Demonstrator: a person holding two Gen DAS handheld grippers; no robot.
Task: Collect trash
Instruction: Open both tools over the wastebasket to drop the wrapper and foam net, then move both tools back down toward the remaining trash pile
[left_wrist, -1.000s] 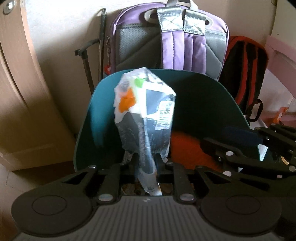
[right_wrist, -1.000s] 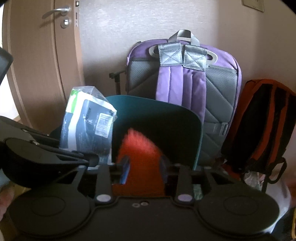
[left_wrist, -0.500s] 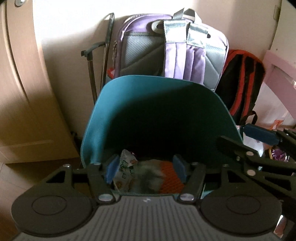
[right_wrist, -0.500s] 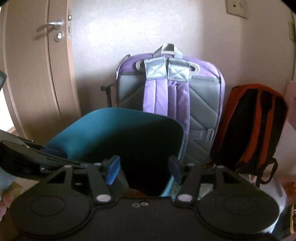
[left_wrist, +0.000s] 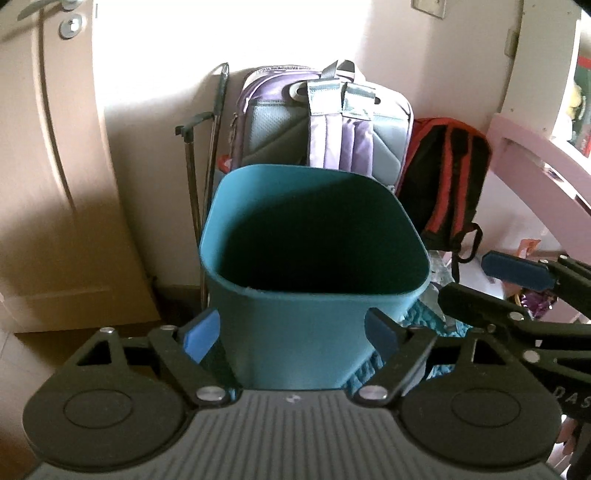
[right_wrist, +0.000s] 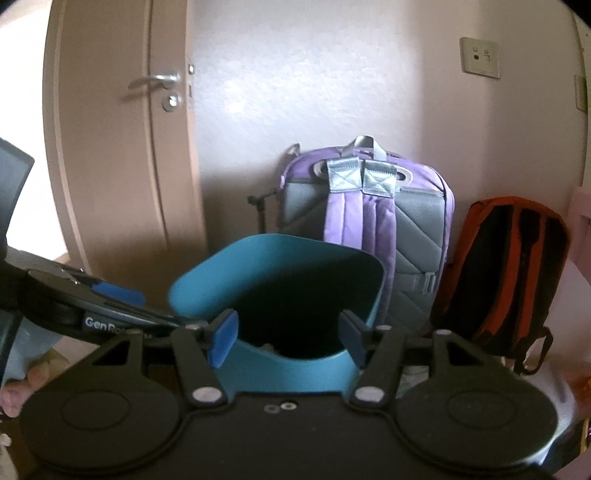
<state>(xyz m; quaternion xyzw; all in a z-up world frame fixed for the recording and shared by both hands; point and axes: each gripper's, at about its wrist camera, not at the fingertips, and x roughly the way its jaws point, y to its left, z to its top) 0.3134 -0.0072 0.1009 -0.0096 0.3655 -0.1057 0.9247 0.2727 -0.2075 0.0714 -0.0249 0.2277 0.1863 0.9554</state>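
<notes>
Both claws, the left claw (left_wrist: 291, 334) opening and the right claw (right_wrist: 286, 338) released, are hovering empty before the teal plastic bin (left_wrist: 314, 221), presumably freed for more trash.

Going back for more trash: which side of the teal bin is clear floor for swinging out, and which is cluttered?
Bare wooden floor lies left of the teal bin, bordered by the door. The bin's mouth is unobstructed. Behind it stand the purple backpack and the black-and-red backpack. To its right it is crowded: a teal knit cloth, wrappers and the right hand-held gripper.
</notes>
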